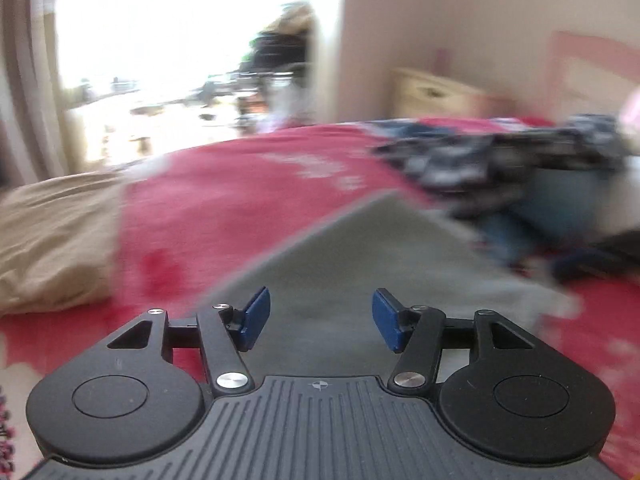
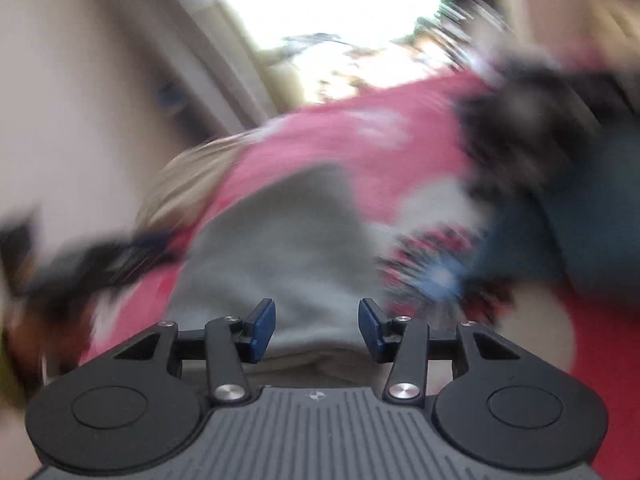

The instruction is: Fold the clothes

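Left wrist view: left gripper [image 1: 321, 319] is hanging over a grey garment [image 1: 360, 248], its 2 blue pads parted with nothing between them. The garment is lying flat on a red bedspread [image 1: 224, 200], a beige pillow [image 1: 56, 240] beside it and a dark clothes pile [image 1: 520, 168] beyond. Right wrist view, blurred: right gripper [image 2: 317, 330] is gaping empty above the same grey garment [image 2: 280, 240].

Left gripper [image 1: 321, 318]: jaws parted, blue pads [image 1: 256, 316] apart, nothing gripped, pitched downward.
Right gripper [image 2: 317, 330]: jaws parted, blue pads [image 2: 262, 328] apart, nothing gripped, pitched downward.
Left wrist view: partly blurred.
Right wrist view: heavily blurred.
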The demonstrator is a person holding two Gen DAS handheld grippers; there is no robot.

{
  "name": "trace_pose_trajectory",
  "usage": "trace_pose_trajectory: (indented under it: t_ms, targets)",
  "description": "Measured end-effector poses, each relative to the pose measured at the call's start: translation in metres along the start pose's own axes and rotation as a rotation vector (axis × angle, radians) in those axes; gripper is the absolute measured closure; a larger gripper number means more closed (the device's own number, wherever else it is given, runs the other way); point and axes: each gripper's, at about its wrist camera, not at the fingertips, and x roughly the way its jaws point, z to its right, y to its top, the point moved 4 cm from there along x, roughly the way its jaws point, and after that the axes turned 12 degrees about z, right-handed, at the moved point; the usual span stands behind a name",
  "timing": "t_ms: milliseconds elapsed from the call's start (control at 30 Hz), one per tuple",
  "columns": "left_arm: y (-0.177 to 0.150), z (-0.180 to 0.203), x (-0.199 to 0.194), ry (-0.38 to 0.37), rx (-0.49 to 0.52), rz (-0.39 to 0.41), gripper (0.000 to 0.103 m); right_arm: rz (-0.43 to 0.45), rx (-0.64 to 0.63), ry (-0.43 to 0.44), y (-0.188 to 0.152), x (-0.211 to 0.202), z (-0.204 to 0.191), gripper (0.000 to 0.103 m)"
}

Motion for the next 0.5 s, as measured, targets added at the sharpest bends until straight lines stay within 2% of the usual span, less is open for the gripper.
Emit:
trace_pose_trajectory:
  t_ms: [67, 100, 167, 200, 267, 300, 367, 500]
  targets:
    - [-0.010, 0.024, -0.004, -0.077, 0.061, -0.037, 0.039, -0.031, 0.155, -0.008, -0.002, 0.008, 0.030, 0.050]
    - [-0.016, 0.035, -0.006, -0.113, 0.093, -0.055, 0.033, -0.056, 0.224, 0.001, -0.007, 0.014, 0.039, 0.049]
    - [-0.027, 0.059, -0.010, -0.185, 0.156, -0.092, 0.033, -0.107, 0.350, 0.024, -0.019, 0.029, 0.054, 0.050]
    - [-0.036, 0.064, -0.008, -0.170, 0.194, -0.113, 0.034, -0.133, 0.406, 0.037, -0.026, 0.036, 0.060, 0.052]
    - [-0.051, 0.070, -0.003, -0.133, 0.250, -0.153, 0.048, -0.163, 0.480, 0.069, -0.034, 0.044, 0.062, 0.064]
    - [-0.056, 0.070, -0.002, -0.119, 0.257, -0.165, 0.053, -0.160, 0.469, 0.070, -0.032, 0.041, 0.059, 0.072]
    - [-0.057, 0.065, -0.003, -0.117, 0.241, -0.168, 0.055, -0.154, 0.447, 0.070, -0.028, 0.036, 0.052, 0.080]
    - [-0.052, 0.060, -0.005, -0.118, 0.234, -0.169, 0.058, -0.164, 0.376, 0.075, -0.021, 0.024, 0.037, 0.083]
